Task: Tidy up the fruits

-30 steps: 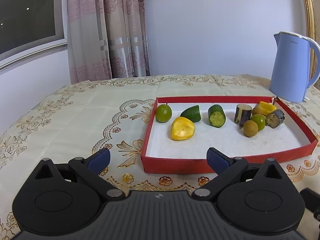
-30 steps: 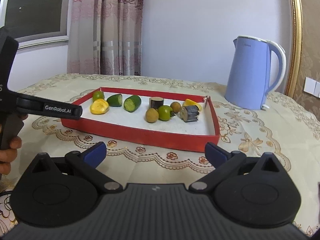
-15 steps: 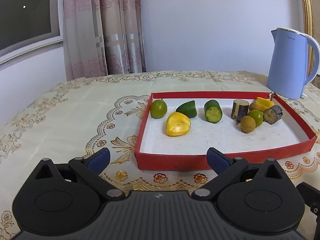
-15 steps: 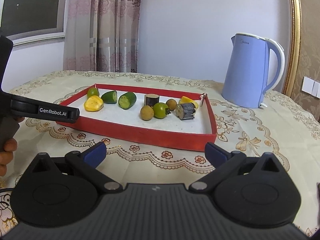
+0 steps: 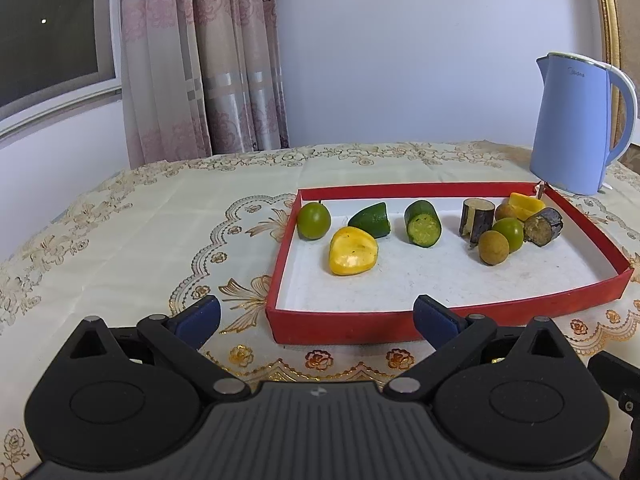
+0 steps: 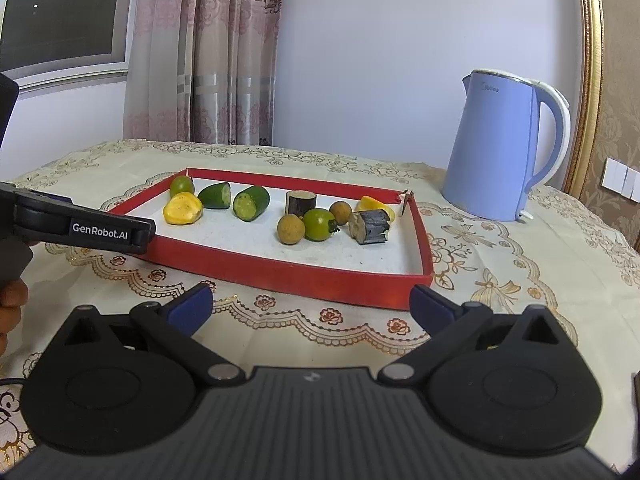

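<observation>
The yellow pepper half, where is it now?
In the left wrist view the yellow pepper half lies in the red tray's left part, between the green lime and cucumber end.

A home, likely a dining or living room. The table (image 5: 120, 240) wears a cream cloth with gold floral embroidery and scalloped borders. Pink patterned curtains (image 5: 200, 60) hang beside a window (image 5: 48, 32) that shows dark outside. A blue electric kettle (image 6: 500, 148) stands on the table. The right wall has damask wallpaper (image 6: 620, 80), a gilt frame (image 6: 590, 60) and light switches (image 6: 622, 178).
</observation>
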Demonstrator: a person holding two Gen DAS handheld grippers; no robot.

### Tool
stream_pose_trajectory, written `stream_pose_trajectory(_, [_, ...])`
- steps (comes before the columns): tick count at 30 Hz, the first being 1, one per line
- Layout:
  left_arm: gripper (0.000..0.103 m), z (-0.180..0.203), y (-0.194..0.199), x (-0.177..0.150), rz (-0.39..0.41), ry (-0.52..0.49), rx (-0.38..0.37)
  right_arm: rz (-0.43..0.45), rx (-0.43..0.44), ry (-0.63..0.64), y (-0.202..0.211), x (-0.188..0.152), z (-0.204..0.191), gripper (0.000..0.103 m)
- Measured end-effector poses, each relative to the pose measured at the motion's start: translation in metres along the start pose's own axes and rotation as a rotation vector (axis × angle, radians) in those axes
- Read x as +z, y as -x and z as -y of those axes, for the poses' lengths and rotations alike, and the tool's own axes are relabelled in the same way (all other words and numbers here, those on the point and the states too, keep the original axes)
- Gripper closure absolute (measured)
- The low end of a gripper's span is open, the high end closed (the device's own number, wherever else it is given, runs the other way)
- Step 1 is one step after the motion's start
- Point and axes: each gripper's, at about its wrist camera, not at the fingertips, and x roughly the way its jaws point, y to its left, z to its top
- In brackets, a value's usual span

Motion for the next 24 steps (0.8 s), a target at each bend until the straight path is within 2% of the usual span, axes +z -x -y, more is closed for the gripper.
stream_pose_trajectory(6, [0.0,0.003,-0.005,0.001,0.012,-0.025,0.027,-0.005,-0.001,-0.003,-0.002,0.0,0.0,0.0])
stream_pose_trajectory(16, [0.0,-0.016,-0.016,0.0,-0.022,0.102,-0.063,-0.017,0.0,0.001,-0.006,0.0,-0.001,0.0])
stream_pose_trajectory(24, [0.0,-0.012,-0.012,-0.001,-0.009,0.071,-0.058,0.008,0.003,0.015,-0.001,0.003,-0.006,0.0])
